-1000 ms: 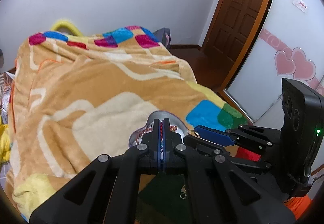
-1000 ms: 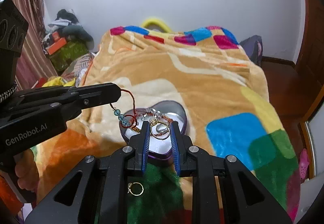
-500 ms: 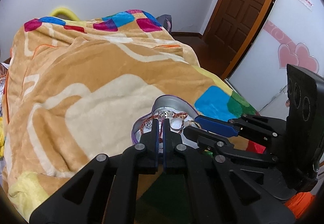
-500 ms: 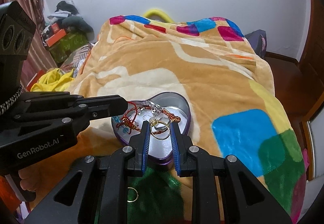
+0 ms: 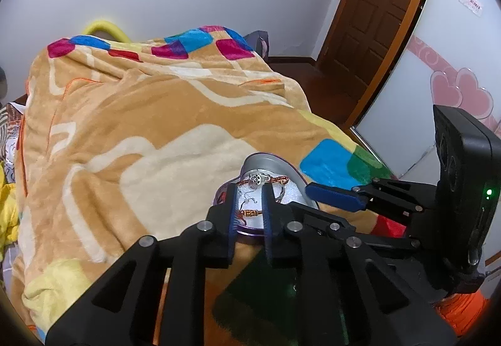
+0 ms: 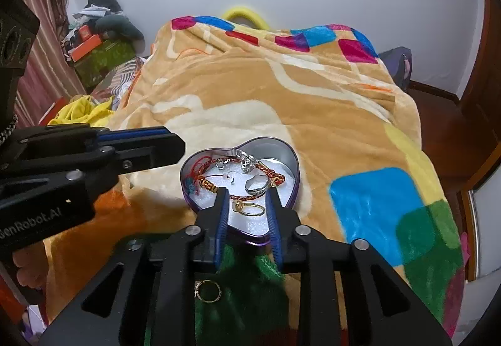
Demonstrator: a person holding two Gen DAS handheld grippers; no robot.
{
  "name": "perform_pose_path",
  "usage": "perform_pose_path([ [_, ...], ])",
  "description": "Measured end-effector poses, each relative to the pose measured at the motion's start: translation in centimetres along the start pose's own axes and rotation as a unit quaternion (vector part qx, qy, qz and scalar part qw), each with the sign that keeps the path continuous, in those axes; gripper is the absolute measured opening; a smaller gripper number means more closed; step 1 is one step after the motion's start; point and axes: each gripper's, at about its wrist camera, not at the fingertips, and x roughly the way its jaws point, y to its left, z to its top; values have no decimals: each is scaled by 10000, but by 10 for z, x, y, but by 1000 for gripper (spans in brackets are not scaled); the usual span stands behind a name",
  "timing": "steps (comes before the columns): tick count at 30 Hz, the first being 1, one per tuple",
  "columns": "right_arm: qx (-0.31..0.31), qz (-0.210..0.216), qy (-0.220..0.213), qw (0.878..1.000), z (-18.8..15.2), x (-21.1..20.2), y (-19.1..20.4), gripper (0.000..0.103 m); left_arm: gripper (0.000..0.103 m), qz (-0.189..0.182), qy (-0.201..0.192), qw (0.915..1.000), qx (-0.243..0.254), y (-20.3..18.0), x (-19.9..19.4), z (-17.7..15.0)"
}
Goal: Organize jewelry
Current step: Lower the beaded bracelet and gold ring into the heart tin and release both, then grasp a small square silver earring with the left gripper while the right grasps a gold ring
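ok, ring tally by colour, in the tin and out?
Gold rings: 2, one in the heart-shaped tin at, one on the blanket at
Silver rings: 1, in the tin
Total: 3

Both our grippers, jaws parted

Our left gripper (image 5: 249, 205) and our right gripper (image 6: 245, 208) point steeply down, side by side. Each has just been opening its jaws, and nothing is pinched between the blue pads (image 6: 223, 221) of either one.
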Motion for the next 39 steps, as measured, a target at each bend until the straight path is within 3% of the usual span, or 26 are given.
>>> perform_pose_path([
  [3,11,-46,-88,10000,1,-8,0,33,22,22,-56,10000,-8,-1,-10,0],
  [13,32,-209,-340,9992,-1,-44,0,34,35,128,-138,9997,122,-13,-40,-9],
  [22,93,-292,-357,9989,-16,-62,-3,34,35,105,229,9996,86,-18,-37,-35],
  [35,393,-295,13,9988,-53,-55,-14,34,35,-87,1003,9942,385,-46,7,-80],
  [39,481,-273,130,9984,-60,-52,-18,34,23,-103,1101,9931,398,-49,19,-85],
])
